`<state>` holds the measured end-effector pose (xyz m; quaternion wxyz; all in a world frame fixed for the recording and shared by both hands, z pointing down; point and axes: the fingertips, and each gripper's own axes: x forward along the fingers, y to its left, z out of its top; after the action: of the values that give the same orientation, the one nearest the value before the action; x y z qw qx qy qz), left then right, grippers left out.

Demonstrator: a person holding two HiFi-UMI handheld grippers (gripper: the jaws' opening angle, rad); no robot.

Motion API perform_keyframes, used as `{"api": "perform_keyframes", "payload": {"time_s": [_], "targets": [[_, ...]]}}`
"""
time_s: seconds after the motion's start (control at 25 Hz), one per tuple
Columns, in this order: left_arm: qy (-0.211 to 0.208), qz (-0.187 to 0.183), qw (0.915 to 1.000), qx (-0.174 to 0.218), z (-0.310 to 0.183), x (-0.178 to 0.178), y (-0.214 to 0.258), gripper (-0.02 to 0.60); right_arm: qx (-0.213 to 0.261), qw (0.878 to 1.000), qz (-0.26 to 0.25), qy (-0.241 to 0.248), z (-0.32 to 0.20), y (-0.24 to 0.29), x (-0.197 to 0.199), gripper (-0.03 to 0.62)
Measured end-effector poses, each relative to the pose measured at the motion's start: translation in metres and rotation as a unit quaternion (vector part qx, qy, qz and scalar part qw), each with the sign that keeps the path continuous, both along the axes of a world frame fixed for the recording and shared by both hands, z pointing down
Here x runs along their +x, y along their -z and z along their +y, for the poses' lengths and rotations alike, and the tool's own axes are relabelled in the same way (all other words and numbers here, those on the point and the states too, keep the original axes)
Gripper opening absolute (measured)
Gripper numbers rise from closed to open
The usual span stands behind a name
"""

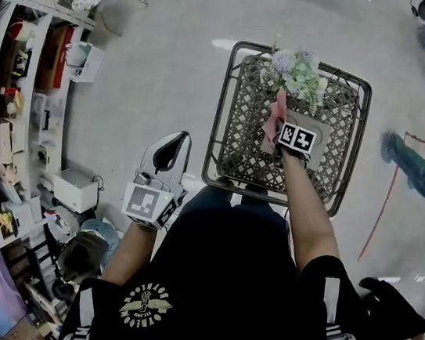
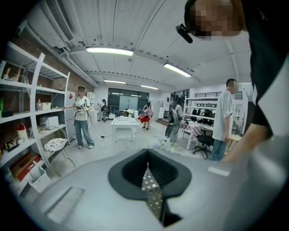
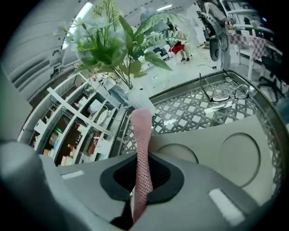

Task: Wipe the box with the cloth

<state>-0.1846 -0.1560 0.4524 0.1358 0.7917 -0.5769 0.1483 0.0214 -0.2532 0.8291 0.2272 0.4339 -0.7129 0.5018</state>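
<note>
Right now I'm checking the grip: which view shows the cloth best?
The right gripper view: the cloth stands close up, pinched between the shut jaws. The head view shows it small, over the basket. The left gripper view misses it.

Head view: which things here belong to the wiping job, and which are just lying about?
Part of the job:
pink cloth, pinched in the right tongs
grey box, lying in the wire basket

Just lying about:
flowers
the wire basket itself
shelves of clutter
left tongs, shut and empty
</note>
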Motion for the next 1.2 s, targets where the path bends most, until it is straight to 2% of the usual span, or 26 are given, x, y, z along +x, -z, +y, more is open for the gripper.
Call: {"api": "perform_keyframes", "payload": {"time_s": [0.12,0.28,0.44,0.68,0.8,0.92,1.04,1.2], "targets": [[0.009,0.002,0.9999,-0.008,0.003,-0.003,-0.013,0.000,-0.002,0.999,0.034,0.008,0.005,-0.018,0.011,0.017],[-0.020,0.003,0.9998,-0.008,-0.005,0.008,-0.017,0.000,-0.005,0.997,0.071,0.009,0.002,-0.022,0.041,0.017],[-0.026,0.011,0.9995,-0.011,-0.011,0.016,-0.010,0.000,-0.001,0.994,0.113,-0.003,0.007,-0.017,0.088,0.017],[-0.039,0.014,0.9991,-0.005,-0.024,0.047,-0.017,0.000,-0.012,0.987,0.154,-0.045,0.013,-0.024,0.177,0.017],[-0.043,0.016,0.9989,-0.003,-0.027,0.055,-0.010,0.000,-0.018,0.984,0.165,-0.060,0.021,-0.023,0.206,0.017],[-0.047,0.016,0.9988,-0.005,-0.028,0.060,-0.011,0.000,-0.024,0.983,0.171,-0.064,0.028,-0.027,0.221,0.017],[-0.055,0.017,0.9983,0.005,-0.029,0.065,-0.006,0.000,-0.016,0.981,0.188,-0.046,0.023,-0.016,0.228,0.017],[-0.047,0.022,0.9986,0.005,-0.024,0.067,-0.006,0.000,0.018,0.986,0.166,0.002,0.023,0.007,0.200,0.017]]}}
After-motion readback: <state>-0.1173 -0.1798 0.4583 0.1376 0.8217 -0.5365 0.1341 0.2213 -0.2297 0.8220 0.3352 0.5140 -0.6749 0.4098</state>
